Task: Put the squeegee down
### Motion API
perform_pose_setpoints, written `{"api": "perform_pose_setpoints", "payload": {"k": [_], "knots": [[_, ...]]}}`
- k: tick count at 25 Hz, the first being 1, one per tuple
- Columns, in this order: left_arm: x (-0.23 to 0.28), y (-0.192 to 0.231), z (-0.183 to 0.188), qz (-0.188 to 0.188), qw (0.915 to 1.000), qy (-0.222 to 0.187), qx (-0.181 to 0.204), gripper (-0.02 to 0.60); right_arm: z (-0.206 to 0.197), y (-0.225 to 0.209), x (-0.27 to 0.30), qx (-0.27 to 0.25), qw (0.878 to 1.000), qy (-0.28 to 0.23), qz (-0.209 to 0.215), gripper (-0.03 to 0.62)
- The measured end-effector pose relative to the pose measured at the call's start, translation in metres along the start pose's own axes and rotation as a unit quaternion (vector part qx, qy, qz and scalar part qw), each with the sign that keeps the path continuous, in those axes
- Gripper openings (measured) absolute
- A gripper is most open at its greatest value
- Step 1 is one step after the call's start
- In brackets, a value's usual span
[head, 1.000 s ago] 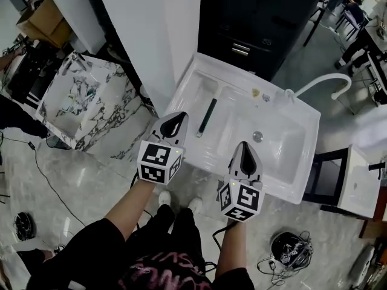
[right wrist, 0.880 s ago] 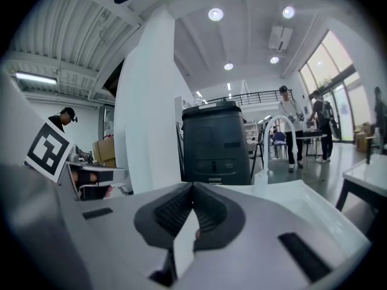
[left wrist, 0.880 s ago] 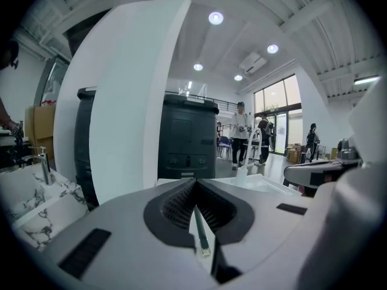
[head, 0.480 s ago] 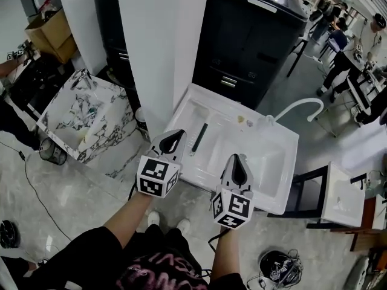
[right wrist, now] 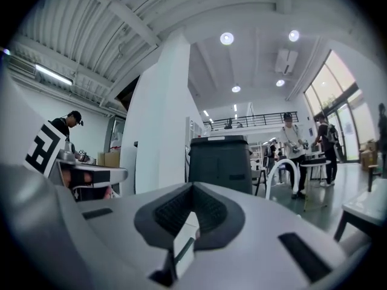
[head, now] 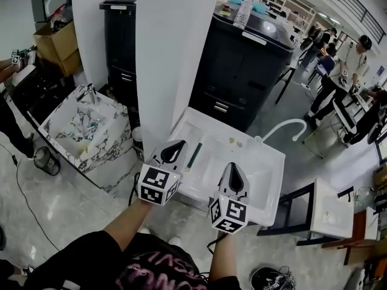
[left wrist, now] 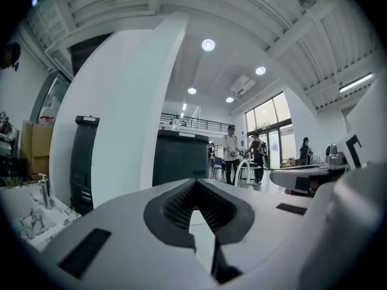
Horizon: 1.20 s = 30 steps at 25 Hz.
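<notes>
So the squeegee (head: 194, 156) is lying flat on the left, drainboard side of the white sink (head: 273, 183). It's a thin dark strip running roughly away from the person, and neither tool is touching it. The left gripper (head: 181, 144) hangs just beside it on the left, above the sink's near-left corner. Its jaws are pressed together with nothing between them. The left gripper view confirms this, with the two dark ribbed pads (left wrist: 175, 205) meeting at the tip and only a sliver of white sink visible through the slot lower down.

The right gripper (head: 233, 166) sits over the near edge of the sink, further right and well apart from the squeegee. Its jaws are together too and hold nothing. A bit of white with a dark line shows through the slot behind the tips, but I can't tell what that is. Both tools point level out into the room, each with its marker cube (head: 158, 184) towards the person's forearm.

Around that, a white curved hose (head: 289, 125) rises at the sink's far right corner. A black cabinet (head: 251, 71) stands behind the sink, with a white pillar (head: 175, 47) to its left. A marble-patterned basin (head: 78, 125) sits off to the left. A few people (head: 329, 59) stand in the background at the right.
</notes>
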State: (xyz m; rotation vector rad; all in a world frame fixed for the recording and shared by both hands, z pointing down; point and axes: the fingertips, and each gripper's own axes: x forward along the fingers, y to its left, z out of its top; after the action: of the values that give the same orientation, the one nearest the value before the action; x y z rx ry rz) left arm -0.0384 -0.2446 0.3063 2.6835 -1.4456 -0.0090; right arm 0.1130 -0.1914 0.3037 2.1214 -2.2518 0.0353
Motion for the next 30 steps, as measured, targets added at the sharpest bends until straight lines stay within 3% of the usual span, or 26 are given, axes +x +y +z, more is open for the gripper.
{"api": "perform_pose_setpoints", "payload": {"k": [15,30], "knots": [[-0.010,-0.006,0.008,-0.009,0.9994,-0.015,0.030,0.009,0.007,0.005,-0.015,0.009,1.000,-0.016,-0.009,0.020],[-0.016,-0.002,0.004,-0.020,0.9992,-0.016,0.032,0.009,0.002,0.019,-0.017,-0.006,1.000,-0.012,-0.013,0.020]]}}
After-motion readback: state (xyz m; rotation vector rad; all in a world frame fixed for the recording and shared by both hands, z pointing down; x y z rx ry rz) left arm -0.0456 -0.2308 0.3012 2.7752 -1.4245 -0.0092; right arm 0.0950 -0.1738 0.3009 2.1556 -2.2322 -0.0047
